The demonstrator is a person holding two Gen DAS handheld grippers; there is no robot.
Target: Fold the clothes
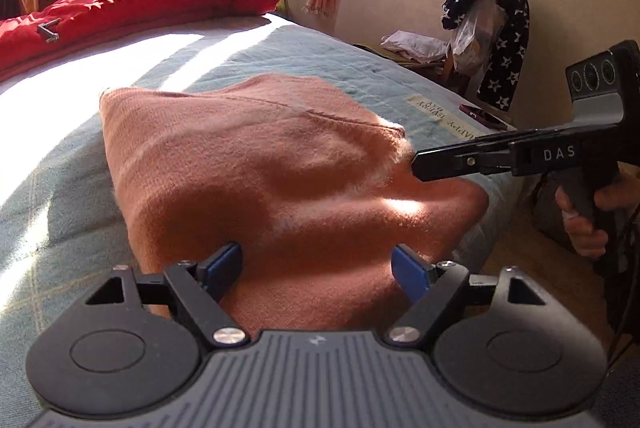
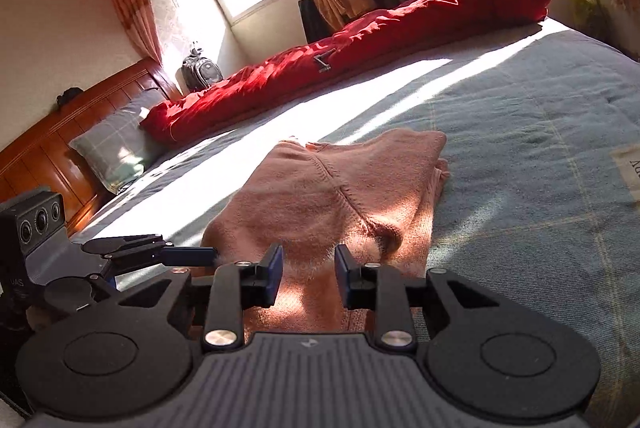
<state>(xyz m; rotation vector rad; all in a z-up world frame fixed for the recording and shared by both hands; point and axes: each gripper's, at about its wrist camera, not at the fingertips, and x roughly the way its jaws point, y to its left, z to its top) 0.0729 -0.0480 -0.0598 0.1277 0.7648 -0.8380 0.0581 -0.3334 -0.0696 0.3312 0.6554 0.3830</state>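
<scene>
Blue pads (image 1: pixel 224 264) of the left tool (image 1: pixel 316 262) stand wide apart against the folded pink sweater (image 1: pixel 256 156) on the bed (image 1: pixel 60 188). Beyond it, the right tool (image 2: pixel 306 270), marked "DAS", gapes open at the sweater's edge; a label (image 1: pixel 440 116) reads "HAPPY EVERY DAY".

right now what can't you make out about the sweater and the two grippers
- Pink sweater near edge: left wrist view, hidden behind the left gripper body.
- Right gripper fingertips: left wrist view, seen side-on at the sweater's fuzz, so any grip is unclear.
- Bed label text: right wrist view, cut off by the frame edge.
</scene>
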